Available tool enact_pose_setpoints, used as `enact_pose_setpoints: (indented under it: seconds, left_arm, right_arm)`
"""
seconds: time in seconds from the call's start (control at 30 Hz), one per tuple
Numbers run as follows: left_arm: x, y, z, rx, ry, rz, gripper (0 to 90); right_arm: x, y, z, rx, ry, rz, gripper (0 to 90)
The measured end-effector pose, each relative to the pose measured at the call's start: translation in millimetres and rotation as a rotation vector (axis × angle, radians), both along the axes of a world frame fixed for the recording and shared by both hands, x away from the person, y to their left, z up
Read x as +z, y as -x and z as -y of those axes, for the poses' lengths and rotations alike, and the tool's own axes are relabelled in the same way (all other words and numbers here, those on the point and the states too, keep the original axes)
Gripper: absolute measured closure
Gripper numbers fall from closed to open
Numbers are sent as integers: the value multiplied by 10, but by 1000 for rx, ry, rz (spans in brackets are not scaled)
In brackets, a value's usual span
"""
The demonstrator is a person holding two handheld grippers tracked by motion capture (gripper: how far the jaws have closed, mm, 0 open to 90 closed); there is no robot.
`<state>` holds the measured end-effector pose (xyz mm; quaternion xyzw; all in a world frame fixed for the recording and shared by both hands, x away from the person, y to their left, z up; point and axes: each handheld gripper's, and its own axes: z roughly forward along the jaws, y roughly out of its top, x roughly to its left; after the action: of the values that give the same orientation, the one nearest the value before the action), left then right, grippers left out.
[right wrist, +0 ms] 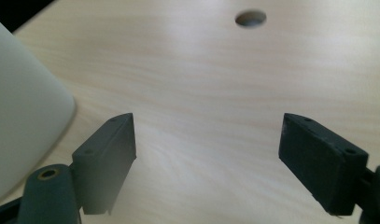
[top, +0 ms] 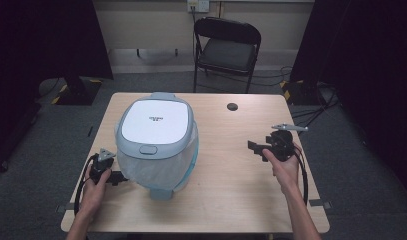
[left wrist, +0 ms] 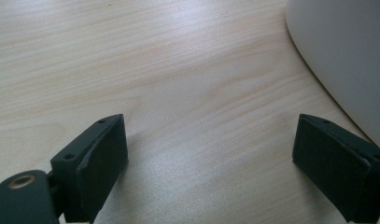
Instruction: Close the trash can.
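Note:
A large grey-and-white appliance with a white lid and a blue trim stands on the left half of the wooden table. My left gripper rests low beside its left flank, jaws wide apart and empty; the appliance's pale wall fills the upper right of the left gripper view. My right gripper hovers over the right half of the table, pointing left toward the appliance, jaws open with nothing between them. The appliance's curved side shows at the left of the right gripper view.
A round cable hole sits in the table near its far edge, also seen as a hole ahead of my right gripper. A black folding chair stands behind the table. Dark stands flank the table on both sides.

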<state>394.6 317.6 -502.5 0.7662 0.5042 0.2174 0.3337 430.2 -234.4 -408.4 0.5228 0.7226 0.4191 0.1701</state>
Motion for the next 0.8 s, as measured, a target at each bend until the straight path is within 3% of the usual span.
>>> enact_pose_setpoints:
  seconds: [0.17,0.33,0.43,0.6,0.77,0.8]
  left_arm:
    - [0,1,0,1,0,0,99]
    - [0,1,0,0,0,0,99]
    - [0,2,0,1,0,0,99]
    - [0,1,0,0,1,0,99]
    - [0,1,0,0,0,-1,99]
    - [0,1,0,0,1,0,99]
  right_arm:
    - [-296,53,126,-31,82,-53,184]
    - [-533,56,250,-54,103,-144,188]
    - [-619,55,259,-66,119,-158,188]
    - [-768,64,235,-84,207,-163,195]
    - [-826,103,195,-102,269,-106,169]
    - [-846,112,192,-107,259,-90,155]
